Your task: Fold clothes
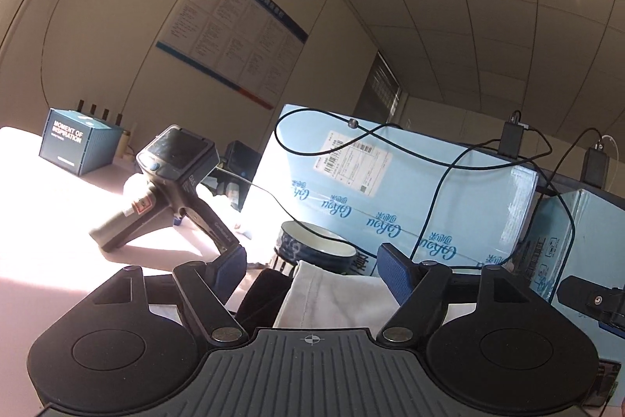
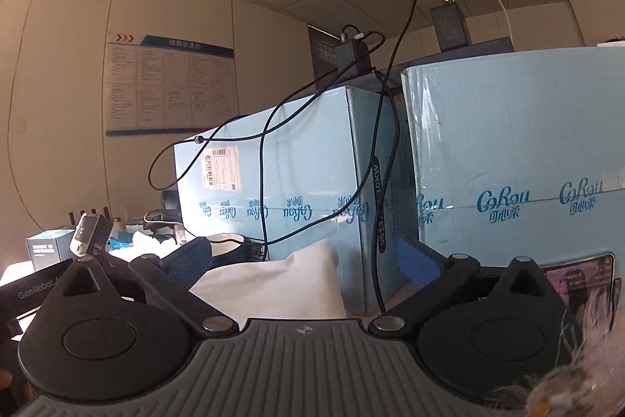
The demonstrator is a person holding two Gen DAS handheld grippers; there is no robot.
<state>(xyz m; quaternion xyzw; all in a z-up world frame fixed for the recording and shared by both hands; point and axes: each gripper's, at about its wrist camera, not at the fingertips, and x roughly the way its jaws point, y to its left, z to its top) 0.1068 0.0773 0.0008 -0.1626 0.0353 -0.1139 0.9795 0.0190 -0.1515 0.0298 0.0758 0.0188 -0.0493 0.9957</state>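
Note:
A white folded garment [image 1: 336,299] lies between and below the blue-padded fingers of my left gripper [image 1: 312,270], next to a black cloth piece [image 1: 265,294]. The left gripper is open and holds nothing. In the right wrist view the same white garment [image 2: 273,284] sits as a puffy heap between the fingers of my right gripper [image 2: 308,256], which is open too. Whether either gripper touches the cloth I cannot tell.
Big light-blue CoRou cartons [image 1: 390,194] [image 2: 508,163] stand close ahead, with black cables [image 2: 375,182] and chargers on top. A dark bowl [image 1: 312,251] sits before them. A spare black handheld gripper [image 1: 168,182] and a small blue box [image 1: 78,143] stand on the sunlit table at left.

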